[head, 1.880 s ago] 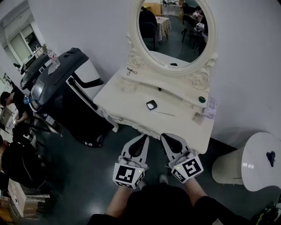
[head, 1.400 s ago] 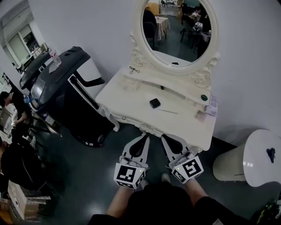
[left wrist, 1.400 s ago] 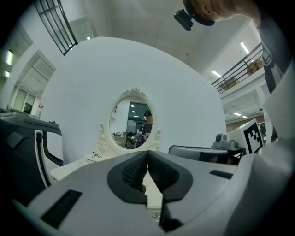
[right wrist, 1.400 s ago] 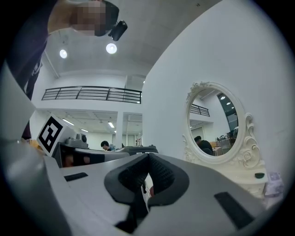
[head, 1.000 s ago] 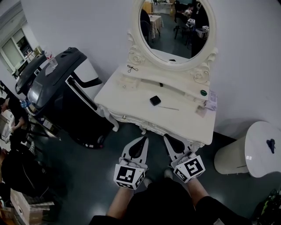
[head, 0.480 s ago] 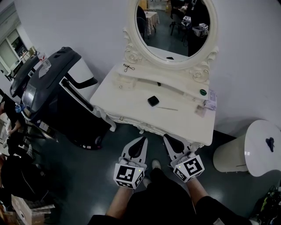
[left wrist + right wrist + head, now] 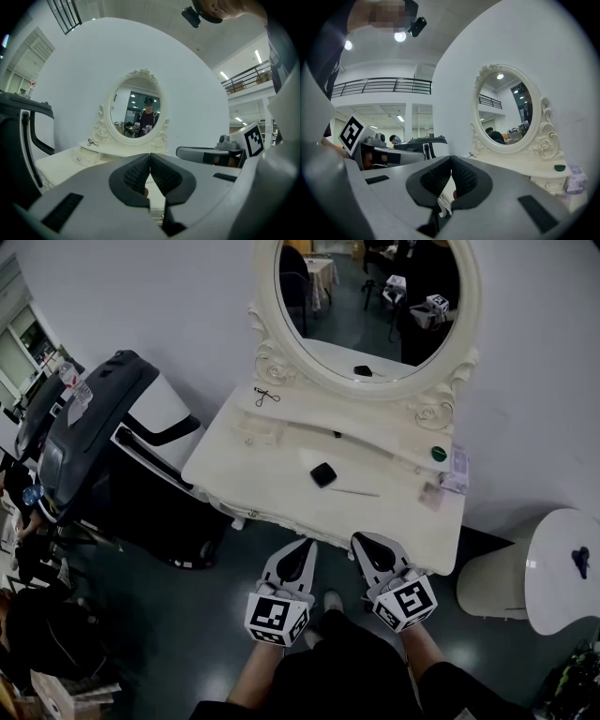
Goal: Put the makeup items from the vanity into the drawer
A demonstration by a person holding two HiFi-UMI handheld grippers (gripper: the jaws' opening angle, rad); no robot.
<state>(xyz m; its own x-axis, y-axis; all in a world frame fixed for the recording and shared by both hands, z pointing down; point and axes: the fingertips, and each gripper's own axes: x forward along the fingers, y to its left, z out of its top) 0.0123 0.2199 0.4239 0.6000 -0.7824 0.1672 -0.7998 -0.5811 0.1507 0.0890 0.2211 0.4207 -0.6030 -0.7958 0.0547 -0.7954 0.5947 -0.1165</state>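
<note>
The white vanity (image 7: pixel 272 479) with an oval mirror (image 7: pixel 366 306) stands in front of me. On its top lie a black compact (image 7: pixel 322 474), a thin stick (image 7: pixel 354 491) and a small pale item (image 7: pixel 431 495). On the raised shelf are an eyelash curler (image 7: pixel 265 396) and a green round jar (image 7: pixel 437 454). My left gripper (image 7: pixel 307 546) and right gripper (image 7: pixel 362 539) hang side by side just short of the vanity's front edge, both shut with nothing in them. The left gripper (image 7: pixel 149 157) and right gripper (image 7: pixel 451 159) each show jaws pressed together.
A large black and white machine (image 7: pixel 103 446) stands close to the vanity's left side. A round white stool (image 7: pixel 553 568) with a small dark thing (image 7: pixel 581 559) on it is at the right. A pale packet (image 7: pixel 458 469) leans by the wall on the vanity.
The view has shifted and the vanity now sits a little closer and more to the left. Both grippers stay shut in front of me, just short of its front edge.
</note>
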